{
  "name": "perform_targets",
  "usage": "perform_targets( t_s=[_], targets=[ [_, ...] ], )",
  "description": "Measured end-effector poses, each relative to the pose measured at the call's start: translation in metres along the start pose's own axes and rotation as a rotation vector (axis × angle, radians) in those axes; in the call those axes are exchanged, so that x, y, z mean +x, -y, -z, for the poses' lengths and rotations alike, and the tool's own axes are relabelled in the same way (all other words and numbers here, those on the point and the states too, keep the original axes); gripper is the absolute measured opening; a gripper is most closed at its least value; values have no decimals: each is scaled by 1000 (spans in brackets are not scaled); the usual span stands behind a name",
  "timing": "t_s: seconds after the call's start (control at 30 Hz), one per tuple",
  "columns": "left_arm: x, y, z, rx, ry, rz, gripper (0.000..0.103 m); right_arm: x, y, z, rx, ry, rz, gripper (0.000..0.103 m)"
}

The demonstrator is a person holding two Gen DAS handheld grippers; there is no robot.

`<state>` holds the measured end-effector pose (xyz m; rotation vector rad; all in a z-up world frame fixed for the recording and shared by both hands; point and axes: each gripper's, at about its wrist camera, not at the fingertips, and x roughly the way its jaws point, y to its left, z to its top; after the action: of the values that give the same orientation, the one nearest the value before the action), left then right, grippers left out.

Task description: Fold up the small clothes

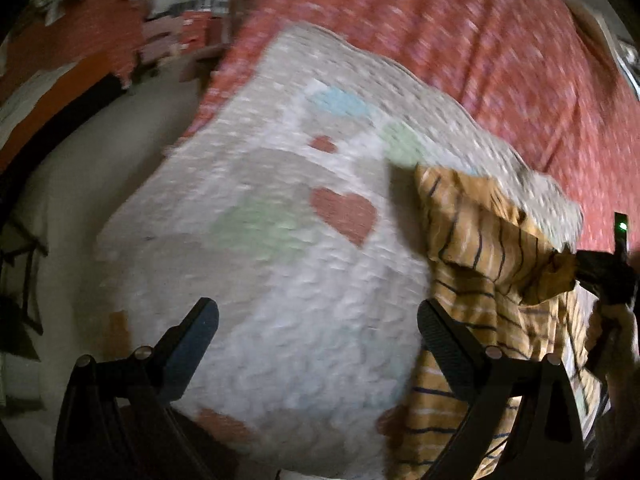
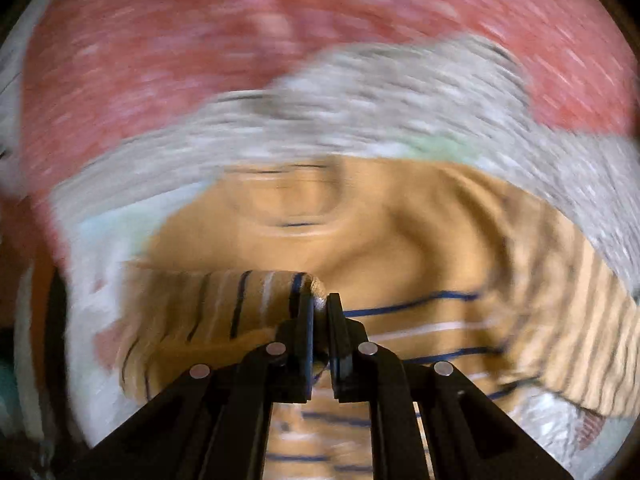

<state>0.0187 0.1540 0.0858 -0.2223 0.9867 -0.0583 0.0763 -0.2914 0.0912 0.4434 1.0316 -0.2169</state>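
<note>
A mustard-yellow garment with dark blue and white stripes (image 1: 484,264) lies crumpled at the right side of a white quilted mat with heart patches (image 1: 280,264). My left gripper (image 1: 320,332) hangs open above the mat, left of the garment, with nothing between its fingers. In the right wrist view my right gripper (image 2: 320,304) is shut on a rolled edge of the striped garment (image 2: 400,240), lifting that edge over the rest of the cloth. The right gripper (image 1: 600,276) also shows at the right edge of the left wrist view, pinching a garment corner. Both views are blurred.
The mat lies on a red patterned bedspread (image 1: 480,40) that also fills the top of the right wrist view (image 2: 200,60). Left of the bed is pale floor (image 1: 100,152). Other clothes (image 1: 160,36) lie on a red surface at the far upper left.
</note>
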Motion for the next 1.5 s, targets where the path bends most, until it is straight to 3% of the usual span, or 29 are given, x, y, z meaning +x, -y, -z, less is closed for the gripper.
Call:
perform_targets(
  t_s=[0.07, 0.13, 0.33, 0.43, 0.47, 0.53, 0.57, 0.6, 0.63, 0.67, 0.77, 0.87, 0.9, 0.93, 1.0, 1.1, 1.2, 1.23, 1.3, 1.4, 1.5],
  targets=[
    [13, 19, 4, 34, -38, 11, 100, -2, 39, 3, 137, 20, -22, 11],
    [23, 30, 10, 52, -71, 32, 100, -9, 67, 10, 242, 33, -67, 28],
    [67, 53, 36, 90, -214, 95, 100, -17, 62, 36, 136, 32, -143, 51],
    [78, 66, 54, 122, -265, 125, 99, -9, 42, 47, 18, 49, -14, 57],
    [80, 73, 61, 149, -281, 128, 93, -4, 38, 49, -22, 53, 48, 58],
    [85, 83, 73, 204, -315, 125, 80, 3, 34, 53, -66, 61, 122, 59],
    [85, 89, 78, 241, -310, 106, 73, 4, 35, 54, -73, 62, 124, 59],
    [84, 95, 82, 273, -295, 89, 66, 6, 37, 55, -85, 44, 105, 52],
    [83, 98, 85, 298, -286, 84, 62, 9, 38, 53, -97, 11, 73, 13],
    [82, 100, 87, 312, -281, 88, 56, 10, 39, 51, -111, -18, 52, 14],
    [82, 98, 87, 293, -280, 97, 55, -7, 41, 35, -156, 45, 77, 11],
    [84, 95, 87, 271, -278, 104, 55, -18, 49, 13, -144, 115, 193, 13],
    [84, 94, 88, 268, -277, 103, 55, -15, 53, 8, -138, 114, 255, 19],
    [83, 93, 89, 265, -277, 103, 55, -11, 56, 7, -136, 99, 309, 32],
    [83, 89, 90, 251, -282, 108, 55, -12, 63, 11, -111, 86, 351, 38],
    [82, 84, 93, 218, -295, 137, 62, -32, 58, 33, -78, 125, 287, 47],
    [83, 85, 102, 227, -292, 133, 62, -42, 25, 52, -87, 126, 106, 47],
    [82, 87, 104, 240, -293, 130, 56, -43, 8, 57, -114, 108, 33, 47],
    [78, 89, 106, 253, -297, 148, 7, -41, -27, 66, -190, 66, -70, 47],
    [67, 79, 100, 206, -277, 170, 7, -30, -85, 79, -296, -1, -185, 47],
    [56, 54, 92, 127, -244, 175, 7, -14, -130, 88, -322, -72, -290, 47]
  ],
)
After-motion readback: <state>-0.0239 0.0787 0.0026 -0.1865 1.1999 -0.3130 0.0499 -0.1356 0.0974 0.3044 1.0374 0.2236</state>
